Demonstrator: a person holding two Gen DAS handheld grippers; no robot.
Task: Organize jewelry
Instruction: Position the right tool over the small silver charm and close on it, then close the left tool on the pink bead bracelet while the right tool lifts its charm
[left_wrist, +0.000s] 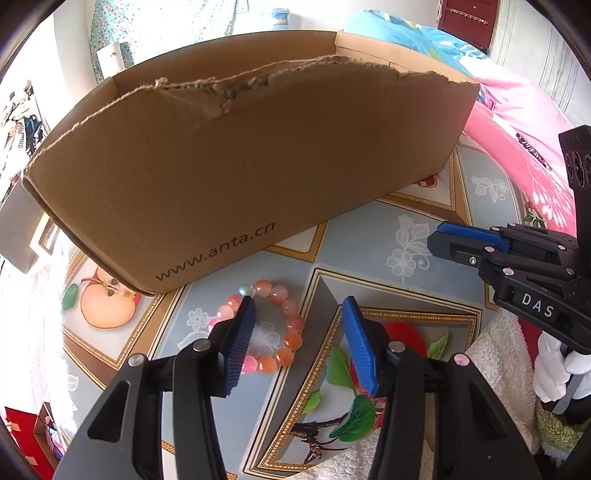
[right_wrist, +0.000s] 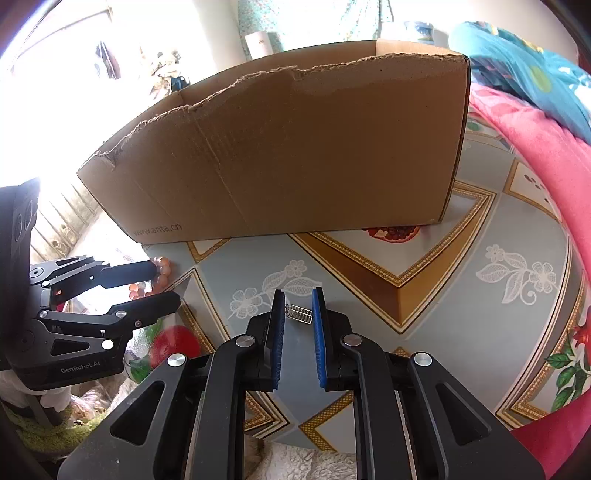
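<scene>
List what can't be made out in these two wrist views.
- Inside of the cardboard box: hidden in both views by its tall near wall.
- Bead bracelet: in the left wrist view its near-left part is behind the left gripper finger; in the right wrist view mostly covered by that gripper.
- Small silver piece between the right gripper pads: too small to identify; contact unclear.
- Tablecloth: its left side is washed out by glare.
</scene>
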